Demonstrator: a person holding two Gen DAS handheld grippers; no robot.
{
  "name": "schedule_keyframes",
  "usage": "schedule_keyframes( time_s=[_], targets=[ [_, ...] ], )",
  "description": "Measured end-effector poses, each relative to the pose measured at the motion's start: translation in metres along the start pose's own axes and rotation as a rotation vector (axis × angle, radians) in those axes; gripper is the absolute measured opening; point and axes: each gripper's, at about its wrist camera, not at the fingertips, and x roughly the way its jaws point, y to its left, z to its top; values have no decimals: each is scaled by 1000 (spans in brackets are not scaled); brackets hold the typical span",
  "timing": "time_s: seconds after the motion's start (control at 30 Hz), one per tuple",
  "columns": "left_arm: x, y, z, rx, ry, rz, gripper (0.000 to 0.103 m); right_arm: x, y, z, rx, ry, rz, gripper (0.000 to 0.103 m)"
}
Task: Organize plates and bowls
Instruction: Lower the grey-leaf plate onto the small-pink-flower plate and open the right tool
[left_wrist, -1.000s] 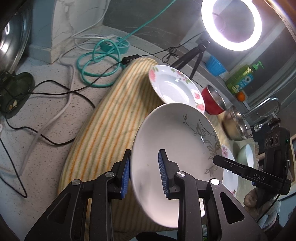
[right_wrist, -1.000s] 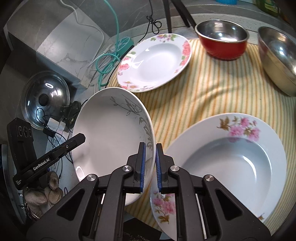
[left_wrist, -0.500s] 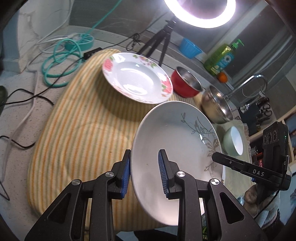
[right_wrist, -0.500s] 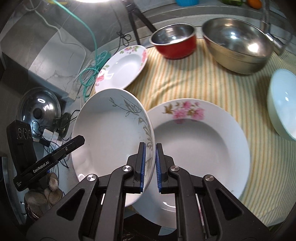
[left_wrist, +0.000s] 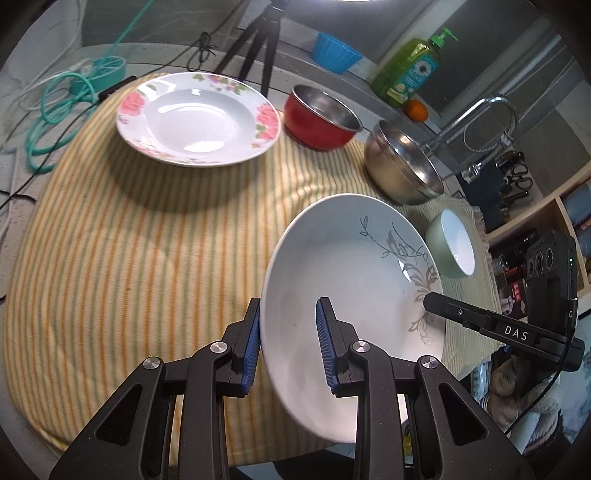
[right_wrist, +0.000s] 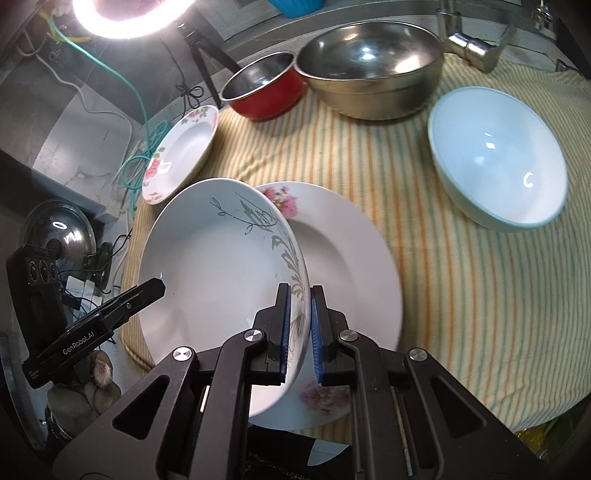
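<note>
Both pairs of jaws are around the rim of the same white plate with the grey leaf pattern (right_wrist: 221, 266). The right gripper (right_wrist: 298, 325) is clamped on the plate's right edge, its blue pads pressing the rim from both sides. The left gripper (left_wrist: 288, 341) has its jaws wider apart, one on each side of the left edge of the plate; the left pad is just at the rim, but I cannot tell if the right pad touches the plate's inside. The plate is tilted and is held in the air above the striped cloth (left_wrist: 147, 258), and it partly covers a pink-flower plate (right_wrist: 351, 258) that lies flat on the cloth under it. Another rose-pattern plate (left_wrist: 197, 118) lies far on the left side of the cloth. A red bowl (left_wrist: 319, 118) stands beside a big steel bowl (left_wrist: 402, 166), touching or nearly touching it in the right view. A pale green bowl (right_wrist: 496, 158) sits on the right of the cloth, apart from the others.
</note>
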Motion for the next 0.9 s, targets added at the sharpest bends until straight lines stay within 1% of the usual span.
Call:
schedule_keyframes(
  time_s=[0.17, 0.33, 0.77, 0.9],
  targets=[
    [11, -12, -4, 25, 25, -1, 26, -2, -14, -3, 19, 1, -28, 10],
    [17, -19, -5, 36, 41, 2, 26, -5, -23, -6, 30, -1, -30, 10],
    [25, -28, -5, 62, 49, 19, 26, -2, -29, -9, 35, 4, -53, 11],
    [26, -30, -4, 67, 47, 28, 26, -1, -27, -9, 29, 4, -62, 13]
  ],
)
